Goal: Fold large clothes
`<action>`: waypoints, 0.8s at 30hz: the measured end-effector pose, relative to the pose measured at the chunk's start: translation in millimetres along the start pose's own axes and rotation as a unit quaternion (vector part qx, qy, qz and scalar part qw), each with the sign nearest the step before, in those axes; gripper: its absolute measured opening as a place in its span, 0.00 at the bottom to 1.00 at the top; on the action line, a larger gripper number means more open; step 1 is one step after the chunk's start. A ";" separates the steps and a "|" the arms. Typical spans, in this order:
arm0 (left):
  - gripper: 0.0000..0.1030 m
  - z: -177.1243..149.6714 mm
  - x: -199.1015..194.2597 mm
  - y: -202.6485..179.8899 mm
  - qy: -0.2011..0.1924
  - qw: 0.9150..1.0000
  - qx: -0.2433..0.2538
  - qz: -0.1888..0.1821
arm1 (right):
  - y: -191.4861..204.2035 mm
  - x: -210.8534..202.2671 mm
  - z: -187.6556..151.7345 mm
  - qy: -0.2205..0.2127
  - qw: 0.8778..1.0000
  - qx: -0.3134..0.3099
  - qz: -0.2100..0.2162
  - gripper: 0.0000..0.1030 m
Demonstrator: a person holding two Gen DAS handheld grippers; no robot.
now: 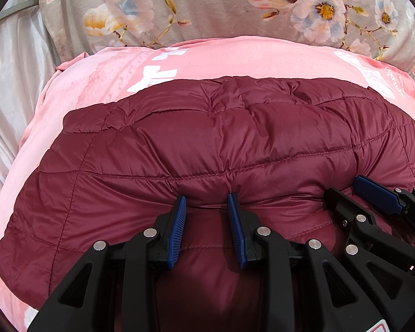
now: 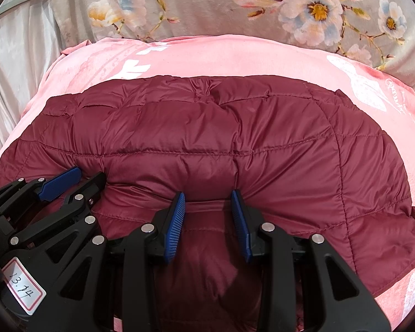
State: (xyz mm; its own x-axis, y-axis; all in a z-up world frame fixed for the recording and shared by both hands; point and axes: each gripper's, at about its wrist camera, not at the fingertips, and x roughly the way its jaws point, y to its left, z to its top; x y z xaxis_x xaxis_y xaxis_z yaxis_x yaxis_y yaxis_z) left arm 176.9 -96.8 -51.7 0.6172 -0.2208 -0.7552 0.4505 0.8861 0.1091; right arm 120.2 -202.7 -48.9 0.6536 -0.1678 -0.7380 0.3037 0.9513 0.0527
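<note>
A dark red quilted puffer jacket [image 1: 207,144] of shiny padded fabric lies spread across a pink plush blanket with white printed motifs [image 1: 235,58], its stitched panels running in rows across the width and its far edge puckered near the middle. The near edge of the jacket is doubled up into a thick puffy roll, and both grippers sit at that roll side by side. The left gripper [image 1: 207,207], black-framed with blue ribbed pads, has its jaws clenched on a bunched fold of the jacket's near edge, the fabric bulging up between the two pads and creasing outward from them. The right gripper [image 2: 209,202], of the same make, grasps the same near edge just beside the left one in like fashion, with a wad of red fabric pinched between its pads. In the right wrist view the left gripper shows at the lower left, one blue pad lying on top of the jacket, and a white label with a red border and handwritten figures [image 2: 23,285] sits on its body. Beyond the pink blanket lies a grey cloth printed with large pink, white and blue flowers [image 1: 207,5], possibly a quilt or pillow, though the curved view makes that hard to settle. At the left edge hangs a pale, glossy white satin-like cloth [image 1: 11,83].
</note>
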 end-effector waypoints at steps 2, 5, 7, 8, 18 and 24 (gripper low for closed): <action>0.28 0.0 -0.2 0.3 -0.001 1.000 0.000 0.000 | -0.4 -0.2 0.2 0.000 1.000 -0.001 0.000 0.32; 0.32 0.5 -2.4 4.5 -0.007 1.000 -0.008 -0.002 | -1.0 -0.4 0.6 -0.002 1.000 0.000 0.001 0.33; 0.39 1.3 -6.2 14.9 -0.009 0.999 -0.028 -0.015 | -6.4 -2.1 1.4 -0.005 1.000 0.010 0.015 0.34; 0.44 0.7 -10.5 22.7 -0.008 0.999 -0.042 -0.024 | -9.7 -5.7 1.8 -0.009 1.000 0.020 0.021 0.36; 0.72 -55.7 -86.2 164.4 0.046 0.966 -0.247 -0.054 | 4.8 -78.3 -7.1 -0.038 0.998 0.025 0.049 0.37; 0.72 -89.1 -70.7 228.1 0.089 0.917 -0.376 -0.095 | 39.1 -65.4 -20.4 -0.007 0.998 0.008 0.063 0.26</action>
State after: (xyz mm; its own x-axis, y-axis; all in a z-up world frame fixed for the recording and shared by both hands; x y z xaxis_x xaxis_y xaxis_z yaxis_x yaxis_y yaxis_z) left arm 178.6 157.2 -31.0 0.4281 -0.3888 -0.8158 -0.0759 0.8841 -0.4612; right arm 75.1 -149.3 -12.3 0.6971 -0.0512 -0.7151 0.2291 0.9610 0.1545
